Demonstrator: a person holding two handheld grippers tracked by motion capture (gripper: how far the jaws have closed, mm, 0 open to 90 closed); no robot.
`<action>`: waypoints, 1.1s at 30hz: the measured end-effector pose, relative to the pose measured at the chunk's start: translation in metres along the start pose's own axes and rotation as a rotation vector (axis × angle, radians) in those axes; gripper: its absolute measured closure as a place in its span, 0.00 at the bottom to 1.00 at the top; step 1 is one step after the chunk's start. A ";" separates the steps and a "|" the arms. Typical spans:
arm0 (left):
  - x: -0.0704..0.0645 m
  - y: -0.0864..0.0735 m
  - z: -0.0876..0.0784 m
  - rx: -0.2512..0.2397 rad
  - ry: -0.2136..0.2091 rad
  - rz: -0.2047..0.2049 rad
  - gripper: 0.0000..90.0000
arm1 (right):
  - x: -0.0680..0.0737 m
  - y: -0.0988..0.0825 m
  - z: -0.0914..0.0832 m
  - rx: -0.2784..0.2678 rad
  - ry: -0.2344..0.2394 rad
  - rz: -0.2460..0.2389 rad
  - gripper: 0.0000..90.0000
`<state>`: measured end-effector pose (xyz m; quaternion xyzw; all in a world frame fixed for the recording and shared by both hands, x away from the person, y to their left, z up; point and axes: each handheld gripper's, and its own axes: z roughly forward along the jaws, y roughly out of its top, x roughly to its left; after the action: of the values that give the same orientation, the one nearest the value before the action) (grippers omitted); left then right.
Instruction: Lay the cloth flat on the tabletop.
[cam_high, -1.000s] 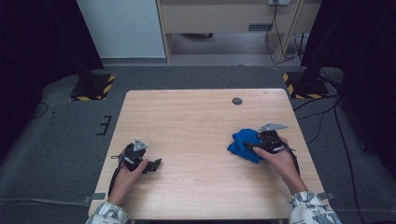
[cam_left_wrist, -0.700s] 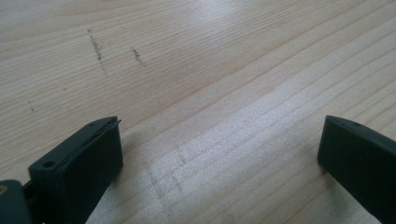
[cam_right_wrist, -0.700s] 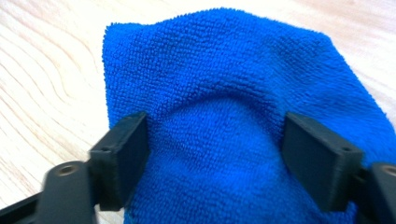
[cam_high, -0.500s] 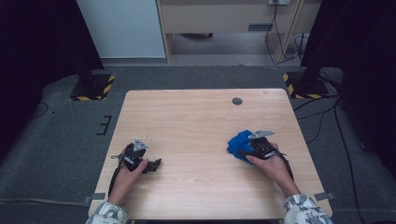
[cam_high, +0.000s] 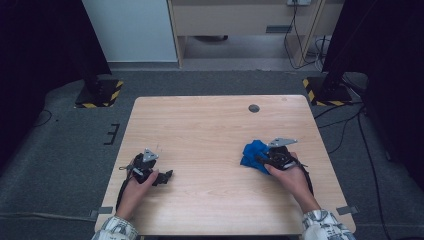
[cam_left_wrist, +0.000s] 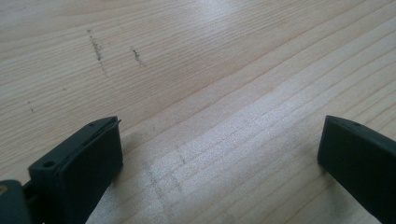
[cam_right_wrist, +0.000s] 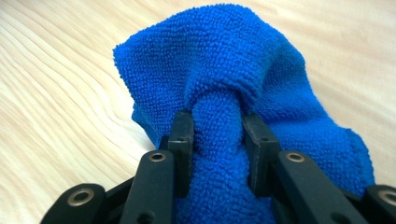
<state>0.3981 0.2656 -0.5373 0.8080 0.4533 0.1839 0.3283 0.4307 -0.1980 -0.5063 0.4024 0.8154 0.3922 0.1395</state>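
From the high view, a person works at a pale wooden table (cam_high: 210, 130) with a black two-jaw gripper in each hand: the right gripper (cam_high: 261, 160) is closed into a crumpled blue microfibre cloth (cam_high: 252, 153) lying toward the table's four o'clock, the cloth bunched at the gripper's nine o'clock side, while the left gripper (cam_high: 167, 175) rests near eight o'clock, well apart from the cloth. A small dark round grommet (cam_high: 254, 108) sits near the far edge at about one o'clock. In the left gripper view, the black jaws stand wide apart over bare wood grain (cam_left_wrist: 210, 93) – holding nothing, nothing between them. In the right gripper view, the jaws have just been closing and now pinch a thick fold of the cloth (cam_right_wrist: 219, 84) between the two pads (cam_right_wrist: 183, 140); the fold is squeezed into a narrow neck, with the rest of the fabric ballooning out toward twelve o'clock beyond the fingertips and spilling to either side. The step in hand appears to be securing the grasp – the next move likely calls for a lift with the pinch kept firm, and the soft pile could slip if the grip eases.
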 end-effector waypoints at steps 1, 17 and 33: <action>0.000 0.000 0.000 0.000 0.000 0.000 0.00 | 0.003 0.004 -0.003 -0.014 0.004 -0.002 0.77; 0.000 0.000 0.000 0.000 -0.002 0.002 0.00 | 0.066 0.050 0.018 -0.051 0.096 -0.080 0.75; 0.000 0.001 0.000 -0.001 -0.002 0.008 0.00 | 0.129 0.049 0.084 0.046 0.108 -0.121 0.61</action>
<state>0.3986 0.2650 -0.5373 0.8099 0.4497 0.1845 0.3284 0.4206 -0.0367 -0.5127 0.3338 0.8532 0.3855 0.1095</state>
